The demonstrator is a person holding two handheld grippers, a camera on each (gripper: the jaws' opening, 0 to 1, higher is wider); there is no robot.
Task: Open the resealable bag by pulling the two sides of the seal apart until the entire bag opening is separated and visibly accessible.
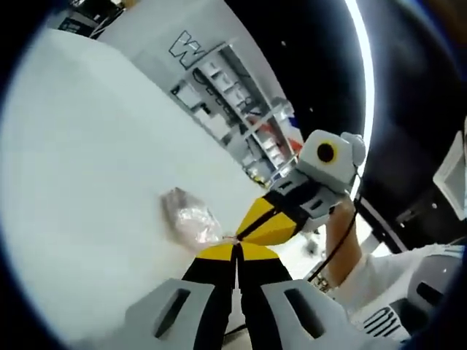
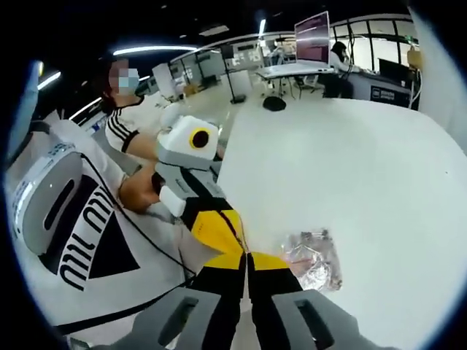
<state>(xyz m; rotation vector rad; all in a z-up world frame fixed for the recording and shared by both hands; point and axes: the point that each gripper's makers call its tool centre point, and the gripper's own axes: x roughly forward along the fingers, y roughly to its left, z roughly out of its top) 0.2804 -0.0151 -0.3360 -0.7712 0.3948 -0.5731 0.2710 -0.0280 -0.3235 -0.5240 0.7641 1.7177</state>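
A small clear, crumpled resealable bag (image 1: 191, 219) (image 2: 315, 259) lies on a white table (image 1: 95, 160) (image 2: 350, 168). In the left gripper view my left gripper (image 1: 237, 248) rises from the bottom with its yellow-tipped jaws closed on the bag's near edge. The right gripper (image 1: 248, 232) comes in from the right and meets it tip to tip at that same edge. In the right gripper view my right gripper (image 2: 246, 257) is shut on the bag's left edge. There the left gripper (image 2: 237, 237) slants down from the upper left, tip against tip.
The person holding the grippers, in a white shirt (image 2: 95, 240) with black stripes, stands at the table's edge. Shelving (image 1: 233, 95) stands beyond the table's far side. Another desk with a monitor (image 2: 311, 36) and a seated person is in the background.
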